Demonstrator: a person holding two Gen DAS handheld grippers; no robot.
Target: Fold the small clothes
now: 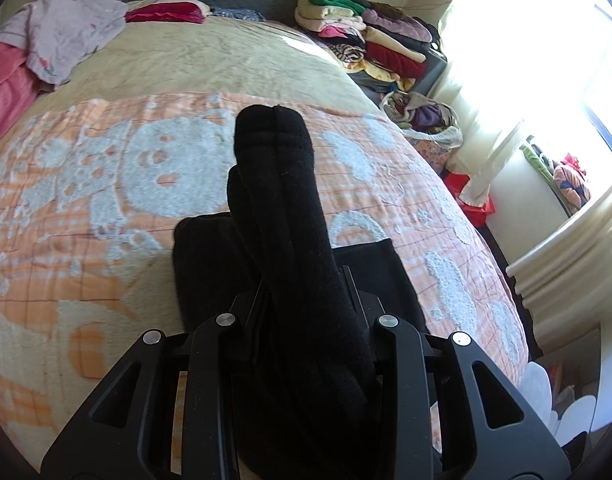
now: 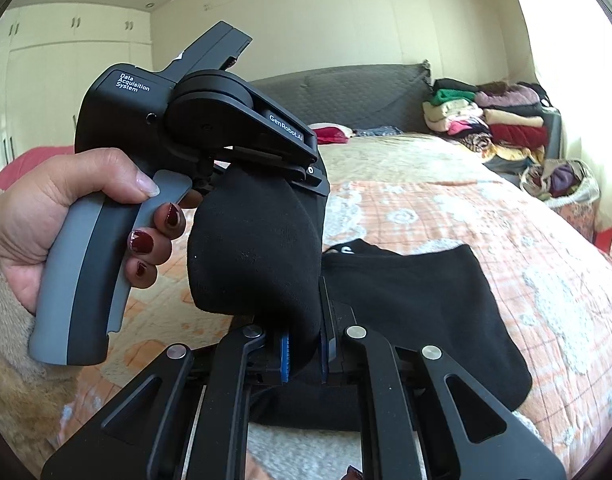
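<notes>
The right gripper (image 2: 306, 356) is clamped on one end of a black sock (image 2: 253, 248), its blue pads pressed tight against the fabric, and the left gripper (image 2: 306, 176), held in the person's left hand (image 2: 65, 216), pinches the other end of that sock from above. In the left wrist view the left gripper (image 1: 306, 300) shows the sock (image 1: 281, 208) squeezed between narrow jaws and standing out forward over the bed. Both ends are lifted together, so the sock looks doubled over, clear of the second black sock (image 2: 426, 312) that lies flat on the blanket just beyond. To finish the fold well, I judge the two ends should be brought level and edges matched before lowering, then laid onto or beside the flat sock with one gripper letting go first, so the fold does not spring open. The bed carries an orange and white checked blanket (image 1: 85, 200) over a beige cover, soft enough that pressing down may wrinkle it. Unfolded pink and lilac clothes (image 1: 61, 36) lie at the far left, a stack of folded clothes (image 1: 370, 36) stands by the dark headboard (image 2: 346, 92), and a bright curtained window (image 1: 546, 60) fills the right.
</notes>
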